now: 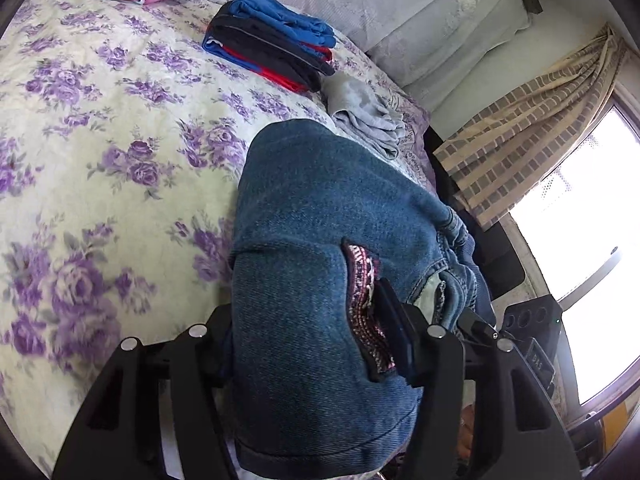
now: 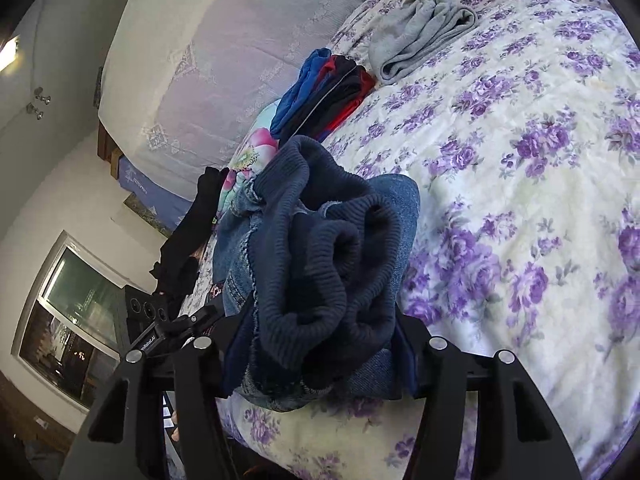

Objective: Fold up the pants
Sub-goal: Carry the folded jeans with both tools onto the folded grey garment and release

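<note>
One pair of denim pants (image 1: 320,280) lies bunched on the floral bedspread (image 1: 100,160), clamped at either end by the left gripper (image 1: 316,344) and right gripper (image 2: 316,344), near one folded clothes stack (image 1: 272,48) and one grey garment (image 1: 368,116); no writing legible.

**Jeans bunched in my right jaws**

My right gripper (image 2: 310,356) clamps the blue denim pants (image 2: 320,264) at their dark ribbed waistband, above the purple-flowered bedspread (image 2: 520,184). Beyond lie a folded blue, black and red clothes stack (image 2: 324,92) and a crumpled grey garment (image 2: 420,36).
</note>
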